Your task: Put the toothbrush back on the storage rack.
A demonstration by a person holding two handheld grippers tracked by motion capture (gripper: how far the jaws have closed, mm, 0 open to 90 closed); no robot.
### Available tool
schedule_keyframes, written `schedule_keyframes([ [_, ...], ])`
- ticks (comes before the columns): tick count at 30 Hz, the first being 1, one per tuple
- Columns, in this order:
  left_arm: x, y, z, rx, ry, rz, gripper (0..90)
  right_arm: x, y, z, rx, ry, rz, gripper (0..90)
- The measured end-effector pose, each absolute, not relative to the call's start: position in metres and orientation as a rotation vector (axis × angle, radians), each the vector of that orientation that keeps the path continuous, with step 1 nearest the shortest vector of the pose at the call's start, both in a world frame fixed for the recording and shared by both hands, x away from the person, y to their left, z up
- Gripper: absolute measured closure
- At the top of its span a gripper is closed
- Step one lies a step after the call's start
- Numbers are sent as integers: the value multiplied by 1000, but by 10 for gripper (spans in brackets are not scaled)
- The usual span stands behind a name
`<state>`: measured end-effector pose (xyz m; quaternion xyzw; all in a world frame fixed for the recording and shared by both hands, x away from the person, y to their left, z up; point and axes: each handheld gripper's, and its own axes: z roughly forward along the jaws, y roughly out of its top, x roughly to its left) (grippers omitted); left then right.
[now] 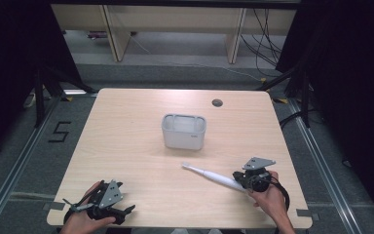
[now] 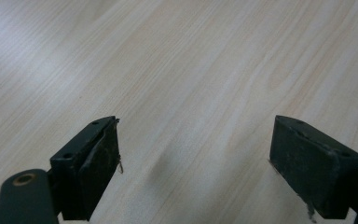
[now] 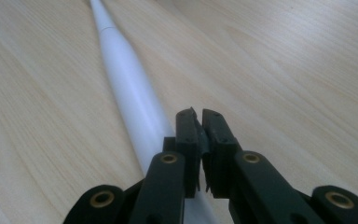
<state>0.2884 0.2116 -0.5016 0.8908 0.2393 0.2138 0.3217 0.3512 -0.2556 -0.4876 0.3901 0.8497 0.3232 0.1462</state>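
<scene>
We see the white toothbrush [image 1: 213, 176] lying flat near the table's [image 1: 126, 126] front right corner, its long axis running from our right tool [image 1: 237, 176], jaws pressed together over its handle end, toward the centre, while the left tool [image 1: 121, 207] gapes wide, well apart.

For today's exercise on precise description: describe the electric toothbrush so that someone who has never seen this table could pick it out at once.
Start at the light wooden table and find the white rectangular holder near its middle. Nearer the person and to the right lies the electric toothbrush, its handle end at the right gripper. It is the one long, slim white thing lying flat.
</scene>
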Motion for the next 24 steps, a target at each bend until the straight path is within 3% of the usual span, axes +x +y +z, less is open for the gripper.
schedule_keyframes([
  [20, 289, 212, -502, 2340, 630, 561, 154, 335, -254, -488, 1065, 2466, 888, 842],
  [23, 289, 212, -502, 2341, 630, 560, 153, 334, -253, -486, 1081, 2462, 886, 814],
  [24, 289, 212, -502, 2341, 631, 560, 154, 335, -253, -483, 1101, 2452, 886, 757],
])
